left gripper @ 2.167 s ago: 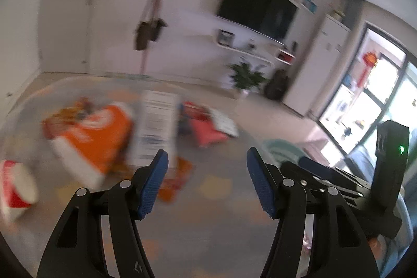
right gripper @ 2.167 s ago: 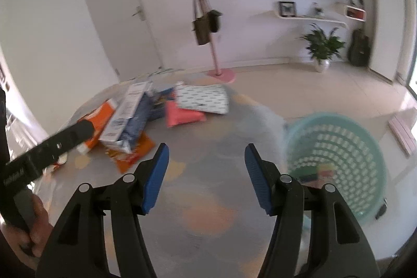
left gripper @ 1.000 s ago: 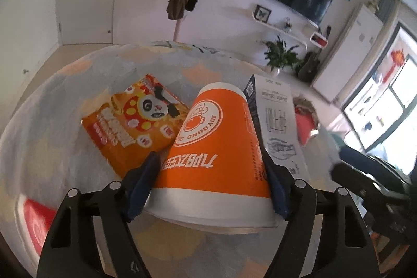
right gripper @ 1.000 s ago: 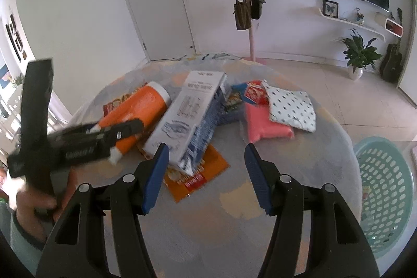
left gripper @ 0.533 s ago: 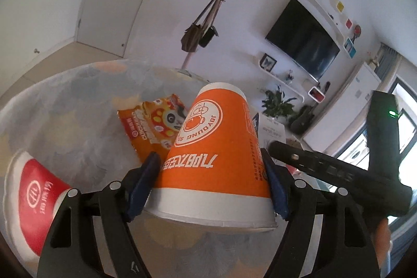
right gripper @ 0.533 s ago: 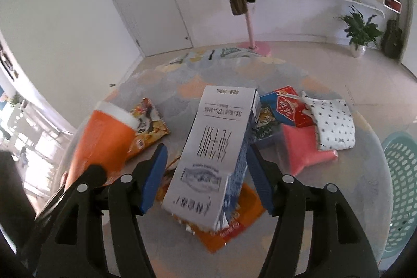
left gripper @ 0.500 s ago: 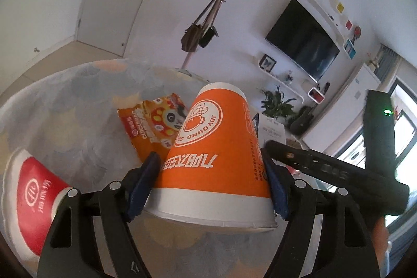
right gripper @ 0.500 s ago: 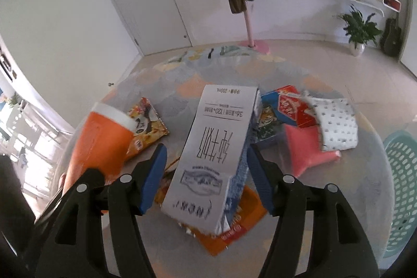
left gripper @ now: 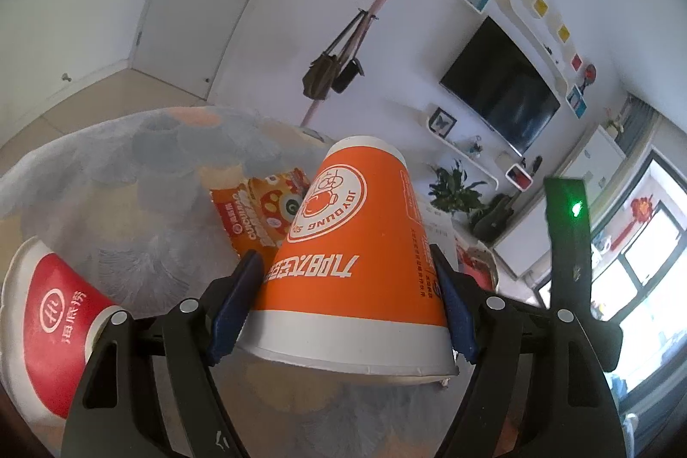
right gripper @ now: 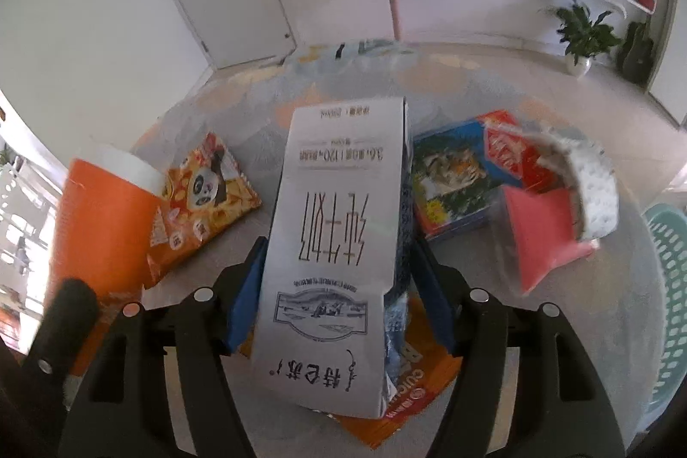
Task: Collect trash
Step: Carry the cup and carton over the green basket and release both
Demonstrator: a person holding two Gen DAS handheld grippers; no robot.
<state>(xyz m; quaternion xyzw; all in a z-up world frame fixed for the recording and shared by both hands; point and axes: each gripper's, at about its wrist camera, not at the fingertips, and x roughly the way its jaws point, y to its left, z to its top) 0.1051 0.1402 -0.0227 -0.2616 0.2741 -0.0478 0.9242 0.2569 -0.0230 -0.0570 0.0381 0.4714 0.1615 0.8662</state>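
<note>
My left gripper [left gripper: 341, 307] is shut on a big orange paper cup [left gripper: 356, 243] and holds it above the round table; the cup also shows in the right wrist view [right gripper: 103, 217]. My right gripper [right gripper: 339, 286] has its blue pads on both sides of a long white milk carton box [right gripper: 339, 235] that lies on the table. A teal laundry basket [right gripper: 667, 286] stands on the floor at the right edge.
A red paper cup [left gripper: 51, 325] lies on its side at the left. An orange panda snack bag [right gripper: 202, 196], a second orange bag [right gripper: 403, 389] under the box, a blue packet [right gripper: 455, 183], a pink pouch [right gripper: 541, 230] and a dotted white pouch [right gripper: 597, 192] lie on the table [right gripper: 309, 80].
My left gripper has lifted the orange cup off the table. My right gripper moved forward and closed in on the milk carton box. The dotted pouch has curled up.
</note>
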